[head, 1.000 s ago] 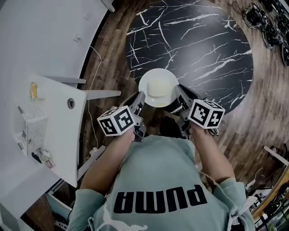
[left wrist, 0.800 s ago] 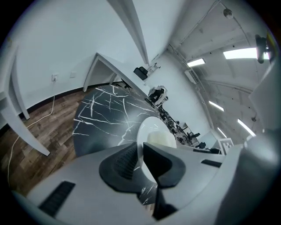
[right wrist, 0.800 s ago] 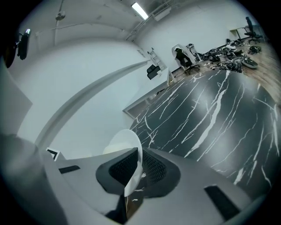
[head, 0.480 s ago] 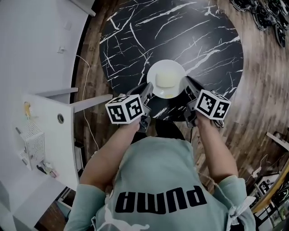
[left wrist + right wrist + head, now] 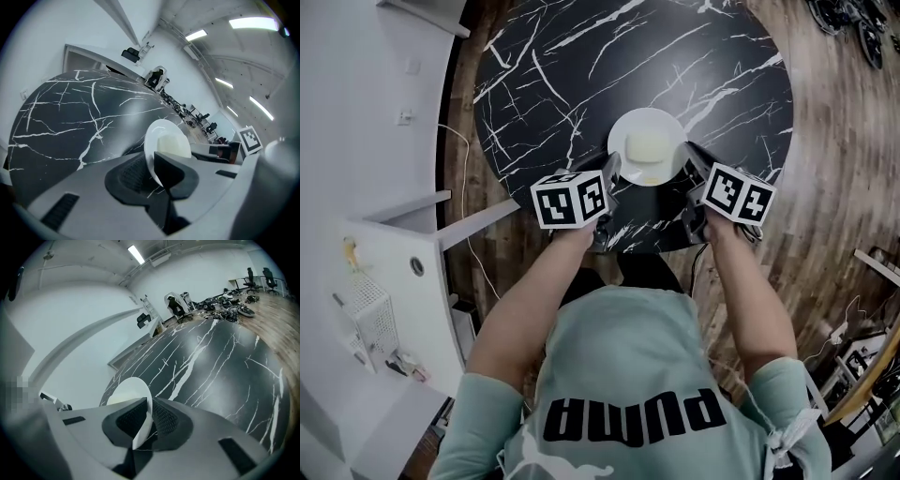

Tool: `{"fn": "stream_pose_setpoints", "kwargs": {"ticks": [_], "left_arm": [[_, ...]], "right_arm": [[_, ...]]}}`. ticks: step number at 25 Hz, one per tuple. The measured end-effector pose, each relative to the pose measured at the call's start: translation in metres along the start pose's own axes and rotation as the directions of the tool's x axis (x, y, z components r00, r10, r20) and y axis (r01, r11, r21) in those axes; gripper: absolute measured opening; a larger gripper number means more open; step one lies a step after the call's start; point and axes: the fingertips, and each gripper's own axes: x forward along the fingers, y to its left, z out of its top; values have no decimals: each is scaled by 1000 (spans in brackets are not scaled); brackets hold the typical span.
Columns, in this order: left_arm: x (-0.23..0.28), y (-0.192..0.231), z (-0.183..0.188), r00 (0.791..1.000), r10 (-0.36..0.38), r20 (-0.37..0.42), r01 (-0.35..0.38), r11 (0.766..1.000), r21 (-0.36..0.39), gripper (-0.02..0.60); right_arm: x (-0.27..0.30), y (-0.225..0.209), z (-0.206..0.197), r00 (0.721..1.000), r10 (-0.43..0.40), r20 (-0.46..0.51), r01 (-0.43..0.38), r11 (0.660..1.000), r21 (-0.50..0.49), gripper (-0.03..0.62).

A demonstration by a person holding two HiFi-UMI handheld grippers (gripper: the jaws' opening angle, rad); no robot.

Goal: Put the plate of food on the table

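Item: plate, white, round, bearing a pale block of food
Location: over the near part of the black marbled table, just inside its edge; underside hidden, so contact with the top cannot be told (close to it, judging by the dark patch beneath in the left gripper view)
Left hand-held gripper: pinching the plate's left rim; jaws just now opening a little, rim between them, pads apparently on it
Right hand-held gripper: pinching the opposite rim; ribbed pads closed on the thin edge
Step in hand: lowering and setting down; by judgement near its end
Handling advice: bring both sides down together and level, so the food does not slide; seat the base flat on the table before loosening either grip; open both sets of jaws at once; draw each gripper outward along the rim's plane, not upward, to avoid tipping the edge; set it a little farther in from the table edge if reach allows
Pose, left forearm: stretched forward from the body; gripper slanting down and inward toward the plate
Pose, right forearm: mirrored; stretched forward, gripper slanting down and inward from the other side
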Motion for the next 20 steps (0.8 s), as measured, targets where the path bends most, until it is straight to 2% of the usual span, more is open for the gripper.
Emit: {"fn": "stream_pose_setpoints", "kwargs": {"ticks": [11,20], "left_arm": [[43,8,-10,995,34,-96,-24,995,101,63],[55,13,-12,992,55,-117,-30,978,206,74]], "right_arm": [[21,-34,-4,995,-88,-49,87,996,-33,40],[32,-43,-9,988,-144,-50,138,986,-92,40]]}}
